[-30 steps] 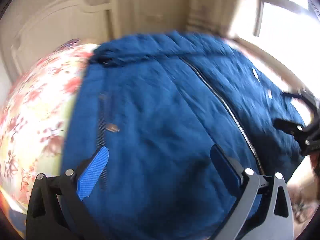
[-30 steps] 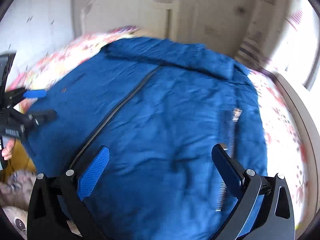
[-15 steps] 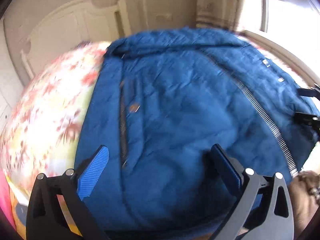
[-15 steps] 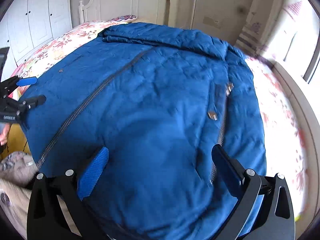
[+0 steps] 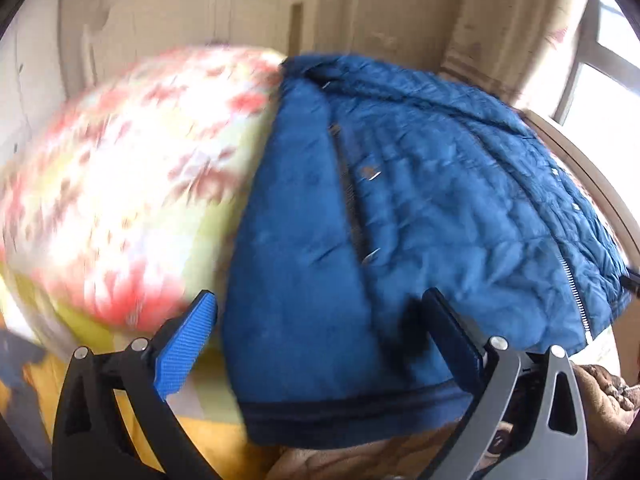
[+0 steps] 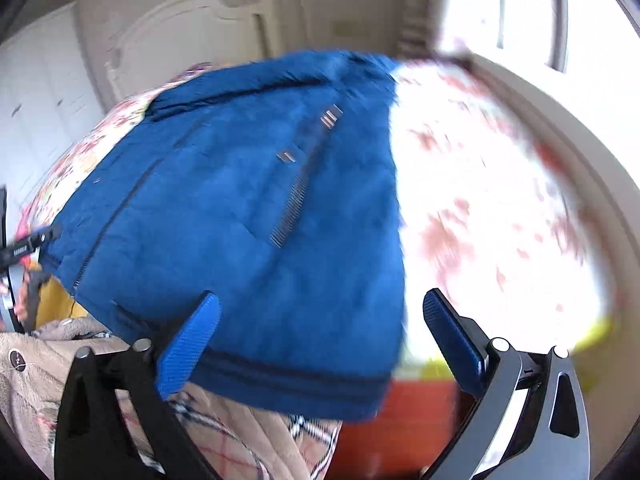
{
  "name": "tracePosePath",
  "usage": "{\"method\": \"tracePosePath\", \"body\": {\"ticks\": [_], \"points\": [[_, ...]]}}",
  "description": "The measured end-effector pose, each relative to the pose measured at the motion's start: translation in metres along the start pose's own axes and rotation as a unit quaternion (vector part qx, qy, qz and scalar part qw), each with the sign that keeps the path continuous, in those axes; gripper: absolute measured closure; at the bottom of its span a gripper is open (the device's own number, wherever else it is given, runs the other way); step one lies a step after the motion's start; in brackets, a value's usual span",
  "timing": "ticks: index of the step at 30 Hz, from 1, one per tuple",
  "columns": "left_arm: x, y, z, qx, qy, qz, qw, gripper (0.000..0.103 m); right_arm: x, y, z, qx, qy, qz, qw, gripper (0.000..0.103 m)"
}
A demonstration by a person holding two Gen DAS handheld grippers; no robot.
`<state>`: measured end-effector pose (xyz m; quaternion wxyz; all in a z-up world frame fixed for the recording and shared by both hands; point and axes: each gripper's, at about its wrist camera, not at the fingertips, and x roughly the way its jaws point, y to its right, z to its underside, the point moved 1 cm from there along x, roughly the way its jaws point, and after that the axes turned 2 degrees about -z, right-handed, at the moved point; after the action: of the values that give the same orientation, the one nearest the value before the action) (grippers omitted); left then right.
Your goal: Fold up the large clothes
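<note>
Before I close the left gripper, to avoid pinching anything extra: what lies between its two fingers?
Left wrist view: only the blue jacket, its hem corner, with floral bedding beside the left finger.

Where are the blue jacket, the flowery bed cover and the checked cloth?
blue jacket [image 5: 420,220]: left wrist view, quilted front panel.
flowery bed cover [image 6: 500,208]: right wrist view, bare part beside the jacket.
checked cloth [image 6: 248,444]: right wrist view, plaid patch under the hem.

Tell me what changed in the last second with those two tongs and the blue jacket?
Both tongs spread apart: the left tongs swung toward the blue jacket's left edge, the right tongs toward its right edge. Nothing was gripped; both stayed open. The jacket stayed flat on the floral bedspread.
</note>
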<state>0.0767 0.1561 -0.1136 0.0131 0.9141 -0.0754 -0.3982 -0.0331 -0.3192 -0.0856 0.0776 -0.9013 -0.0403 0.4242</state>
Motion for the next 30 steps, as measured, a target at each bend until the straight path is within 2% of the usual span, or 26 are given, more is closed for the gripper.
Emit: {"method": "tracePosePath", "body": {"ticks": [4,8,13,16,18,19,20,21,22,23,26,30], "points": [[-0.005,0.004,0.008,0.016,0.004,0.001,0.9999,0.004,-0.007,-0.004,0.010,-0.007,0.018,-0.016,1.000,0.022],[-0.013,0.007,0.015,0.025,0.013,0.017,0.9995,0.016,-0.010,-0.004,0.012,-0.011,0.016,-0.015,1.000,0.026],[-0.018,-0.005,0.019,0.009,0.019,0.041,0.9989,0.023,-0.013,0.001,0.015,-0.006,0.016,-0.023,1.000,0.027],[-0.015,0.001,0.017,0.018,0.022,0.024,0.9993,0.024,-0.007,-0.010,0.014,-0.021,0.023,0.002,1.000,0.026],[-0.012,0.006,0.015,0.026,0.023,0.016,0.9993,0.028,-0.003,-0.015,0.013,-0.033,0.027,0.013,0.999,0.027],[-0.012,0.007,0.015,0.028,0.024,0.020,0.9991,0.034,-0.003,-0.015,0.013,-0.033,0.032,0.011,0.999,0.031],[-0.012,0.008,0.014,0.035,0.024,0.032,0.9986,0.045,-0.004,-0.014,0.014,-0.031,0.039,0.002,0.999,0.033],[-0.014,0.009,0.014,0.043,0.024,0.041,0.9980,0.050,-0.006,-0.014,0.015,-0.030,0.044,-0.008,0.999,0.042],[-0.017,0.010,0.015,0.052,0.030,0.049,0.9970,0.063,-0.007,-0.015,0.016,-0.028,0.048,-0.024,0.998,0.055],[-0.018,0.010,0.015,0.051,0.031,0.053,0.9968,0.072,-0.008,-0.016,0.017,-0.024,0.049,-0.040,0.998,0.059],[-0.023,-0.003,0.013,0.004,0.035,0.100,0.9944,0.081,-0.008,-0.013,0.019,0.009,0.061,-0.083,0.995,0.063],[-0.046,-0.009,0.007,-0.023,0.067,0.143,0.9871,0.085,-0.019,0.004,0.018,0.064,0.081,-0.151,0.983,0.067]]}}
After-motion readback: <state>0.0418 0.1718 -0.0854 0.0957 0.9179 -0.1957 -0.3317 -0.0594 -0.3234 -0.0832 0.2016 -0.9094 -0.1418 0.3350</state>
